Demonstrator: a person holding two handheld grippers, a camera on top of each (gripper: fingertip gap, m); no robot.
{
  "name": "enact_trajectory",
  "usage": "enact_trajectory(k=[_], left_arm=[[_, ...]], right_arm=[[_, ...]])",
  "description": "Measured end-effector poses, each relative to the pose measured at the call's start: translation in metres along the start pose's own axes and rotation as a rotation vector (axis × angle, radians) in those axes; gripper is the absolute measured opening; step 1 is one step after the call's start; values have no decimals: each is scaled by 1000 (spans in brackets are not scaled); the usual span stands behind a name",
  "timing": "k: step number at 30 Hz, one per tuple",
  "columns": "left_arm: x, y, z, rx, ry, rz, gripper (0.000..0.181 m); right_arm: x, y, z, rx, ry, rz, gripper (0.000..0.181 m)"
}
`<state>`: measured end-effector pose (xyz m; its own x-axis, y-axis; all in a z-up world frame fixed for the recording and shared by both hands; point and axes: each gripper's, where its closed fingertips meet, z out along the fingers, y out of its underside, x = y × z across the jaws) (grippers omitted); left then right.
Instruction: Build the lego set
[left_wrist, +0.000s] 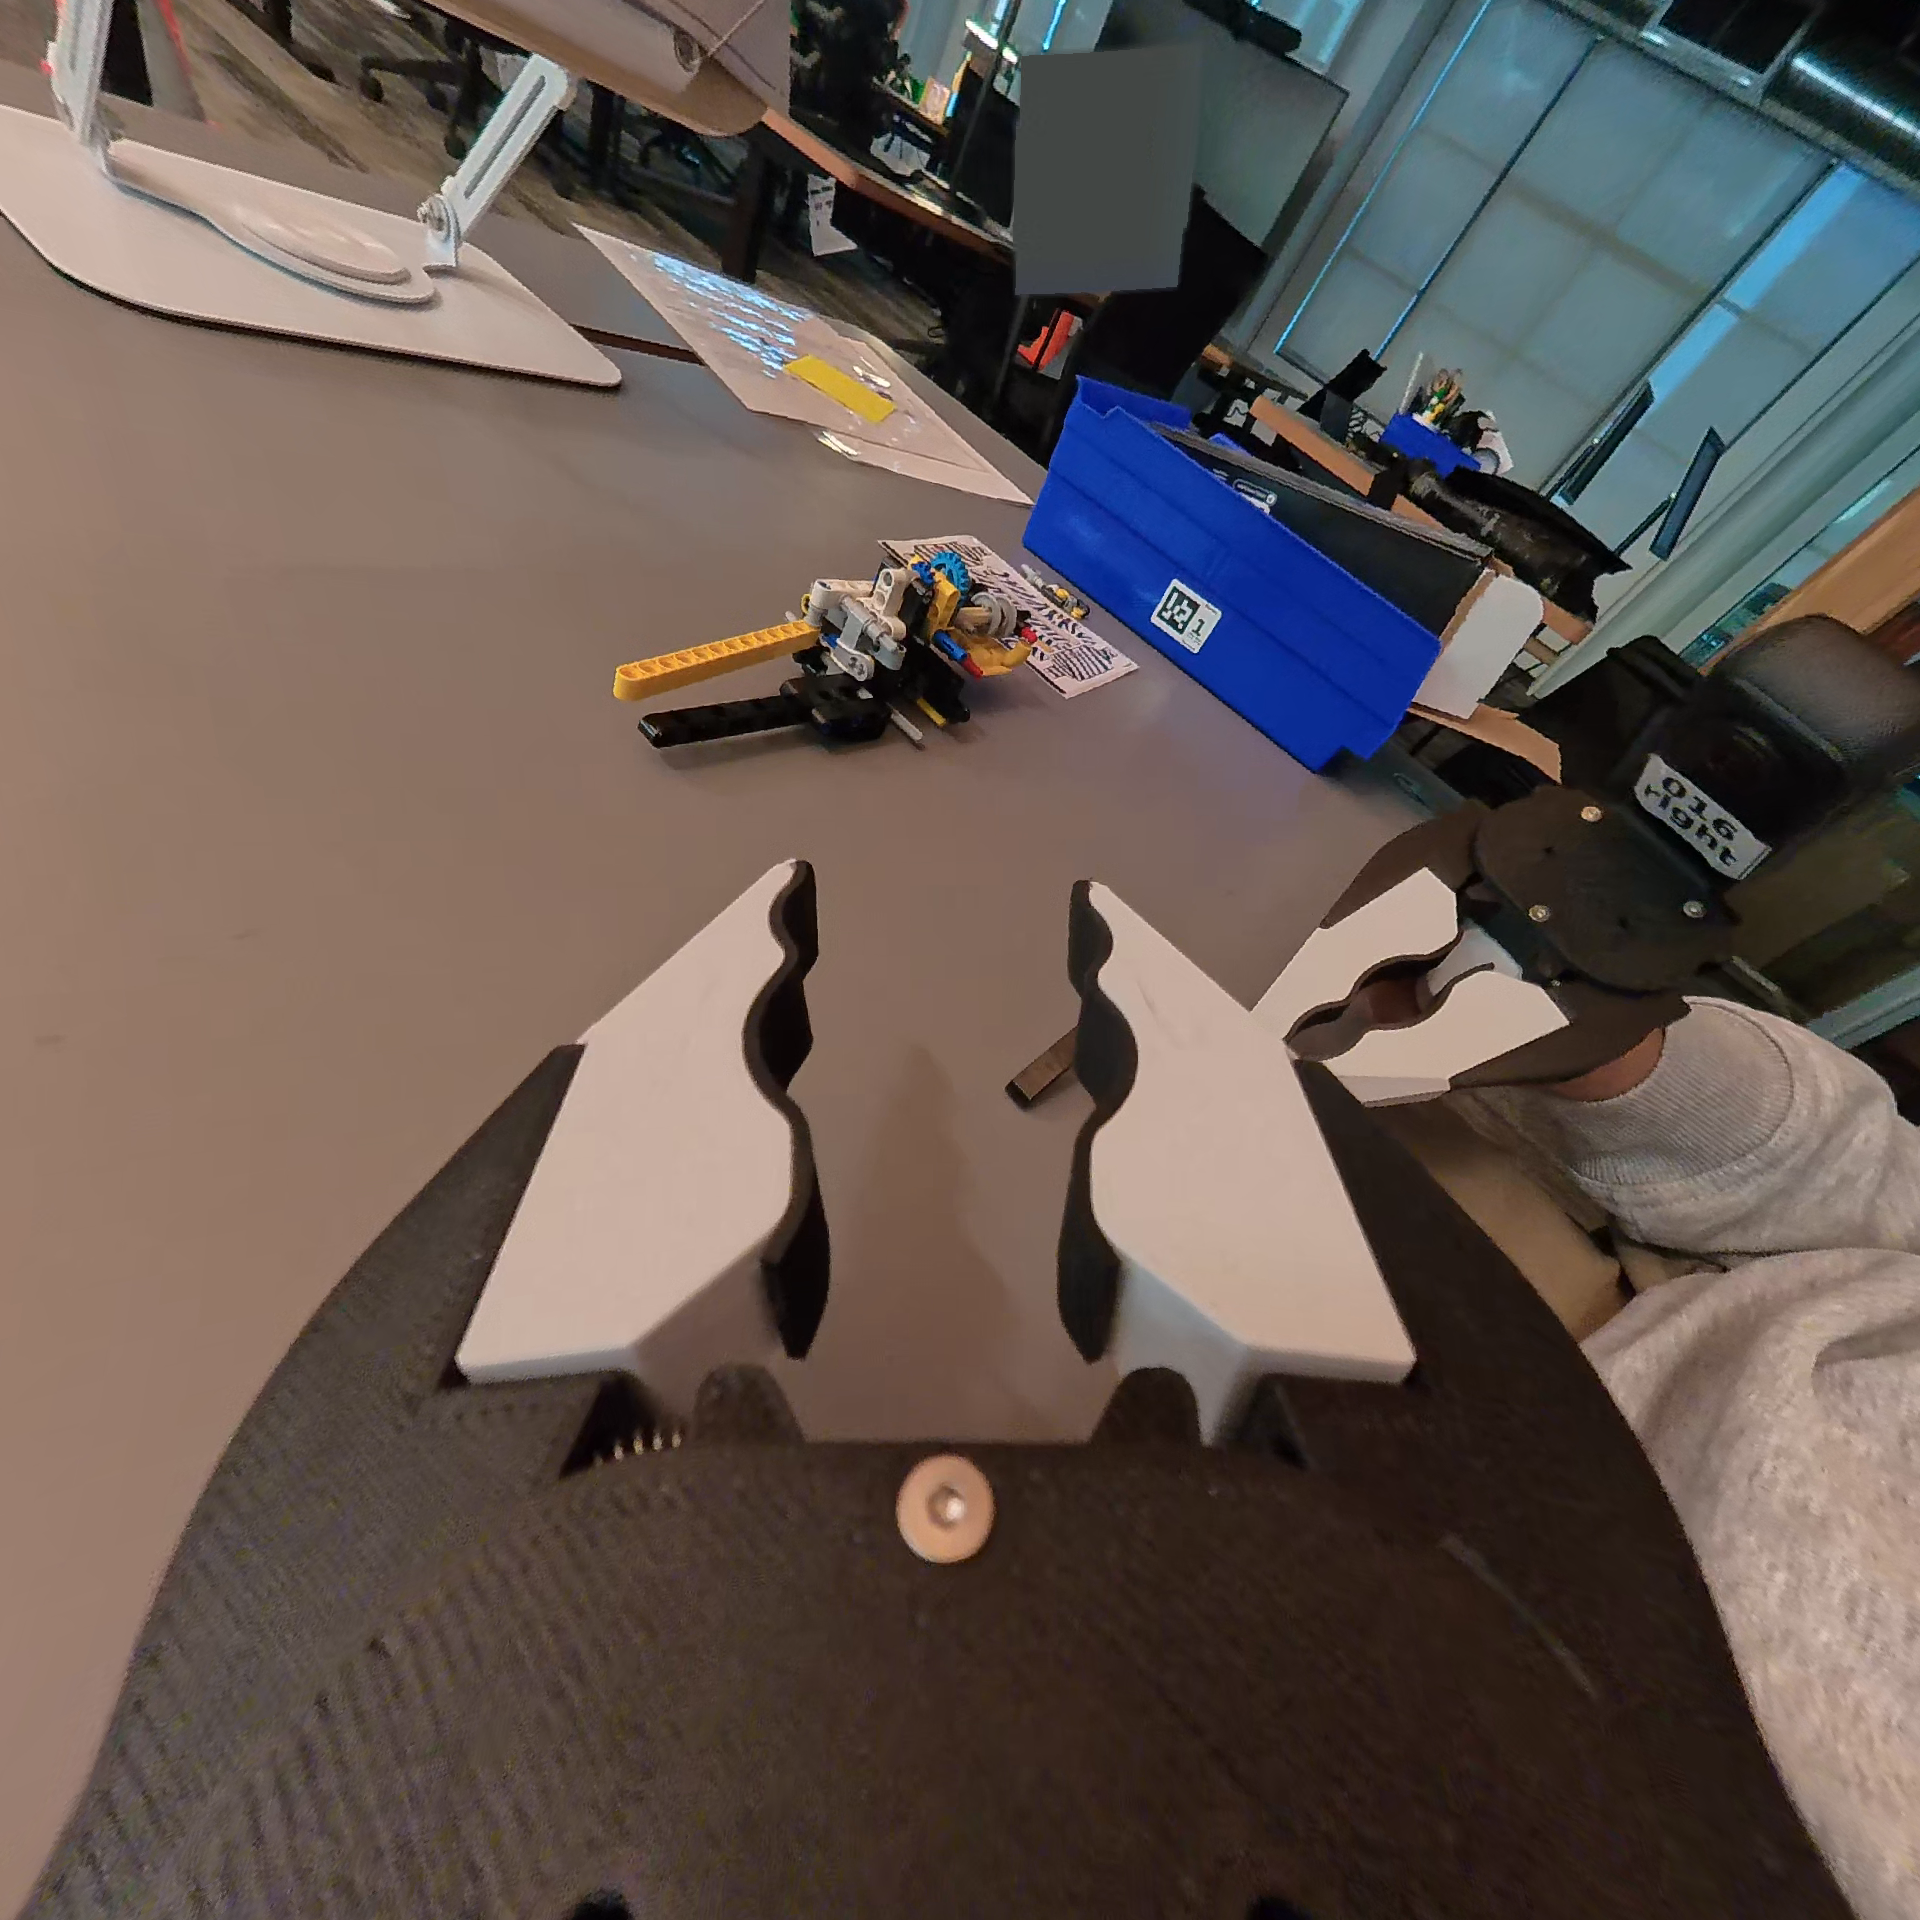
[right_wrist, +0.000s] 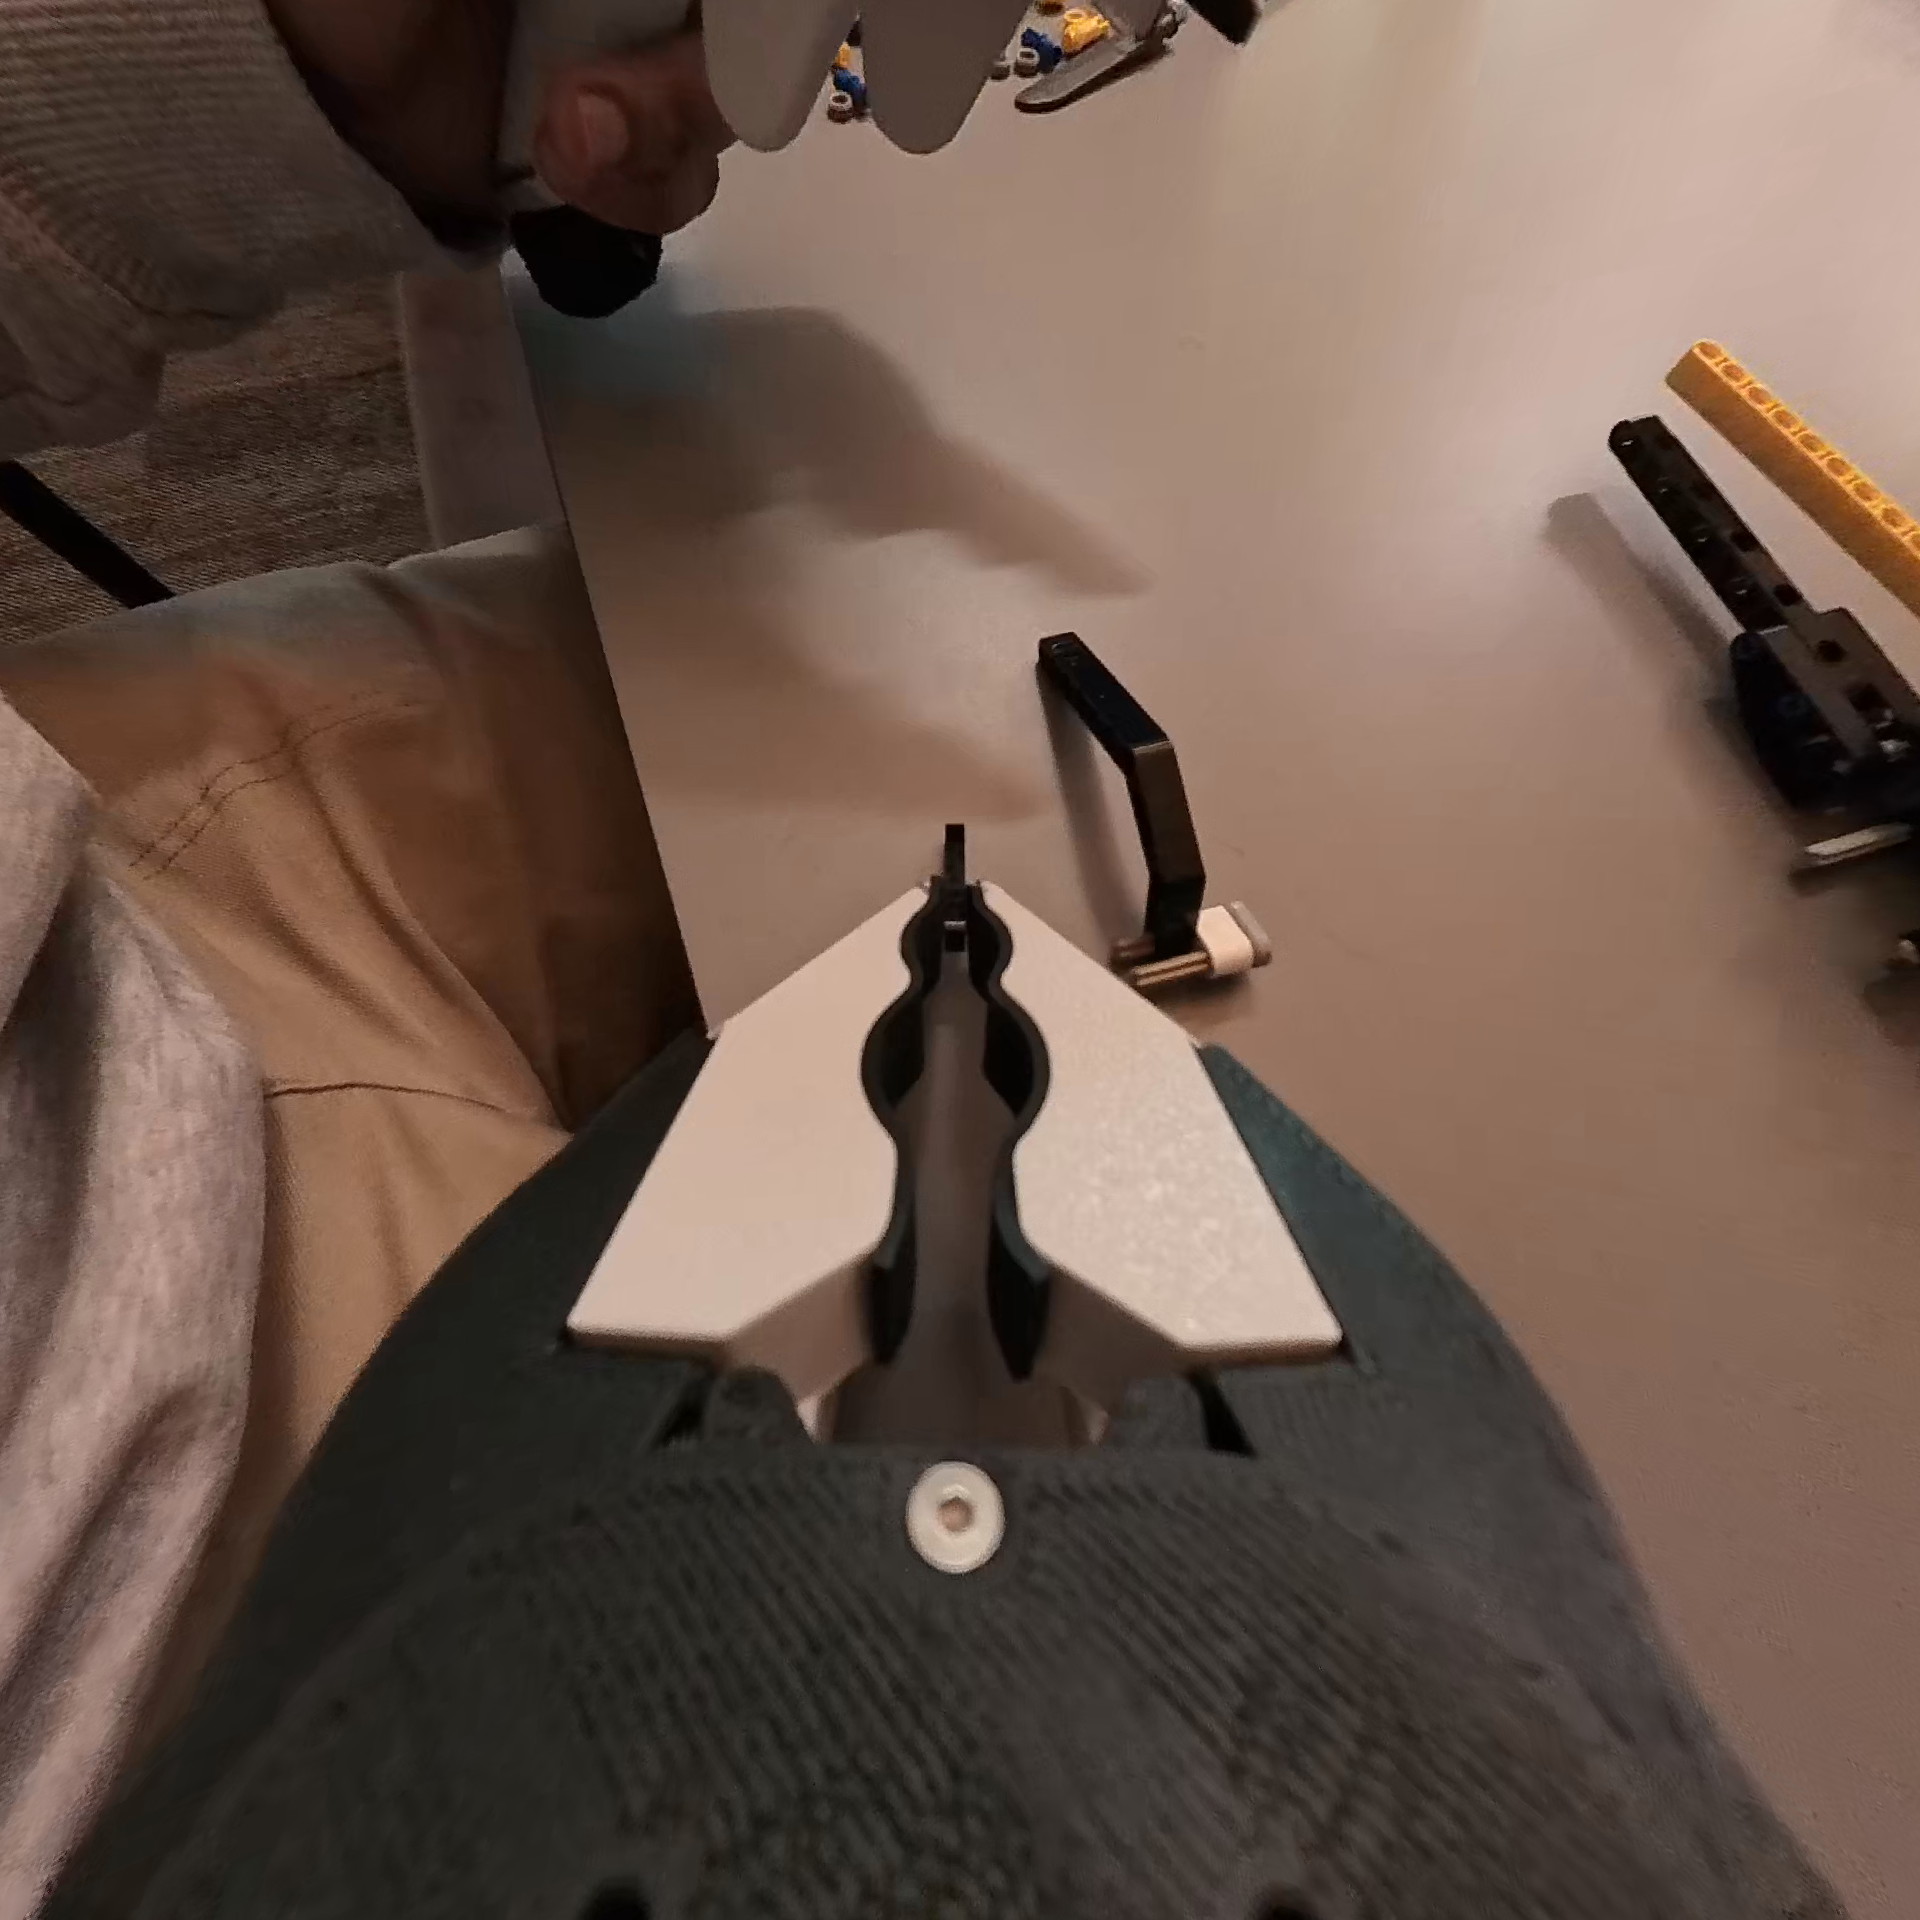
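A blue bin (left_wrist: 1226, 582) and white stand (left_wrist: 260, 249) share the grey table (left_wrist: 260, 675).

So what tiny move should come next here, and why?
Probably carry the small black pin pinched in the right gripper over to the bent black piece lying just beside it. The left gripper is open and empty, so it could steady that piece.

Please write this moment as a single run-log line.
left hand-held gripper: open, empty | right hand-held gripper: shut on small black pin | lego assembly: on table, untouched
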<state>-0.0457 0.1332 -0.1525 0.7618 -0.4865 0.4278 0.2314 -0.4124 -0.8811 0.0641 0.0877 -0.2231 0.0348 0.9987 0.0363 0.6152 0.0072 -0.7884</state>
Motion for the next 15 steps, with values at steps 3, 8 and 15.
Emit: enact_trajectory(k=[3, 8, 15], left_arm=[[1, 1, 2, -6, 2, 4, 47], [1, 0, 5, -7, 10, 4, 47], [3, 0, 9, -12, 22, 7, 47]], right_arm=[[0, 1, 0, -2, 8, -2, 3], [4, 2, -1, -3, 40, 1, 3], [7, 4, -2, -8, 76, -1, 7]])
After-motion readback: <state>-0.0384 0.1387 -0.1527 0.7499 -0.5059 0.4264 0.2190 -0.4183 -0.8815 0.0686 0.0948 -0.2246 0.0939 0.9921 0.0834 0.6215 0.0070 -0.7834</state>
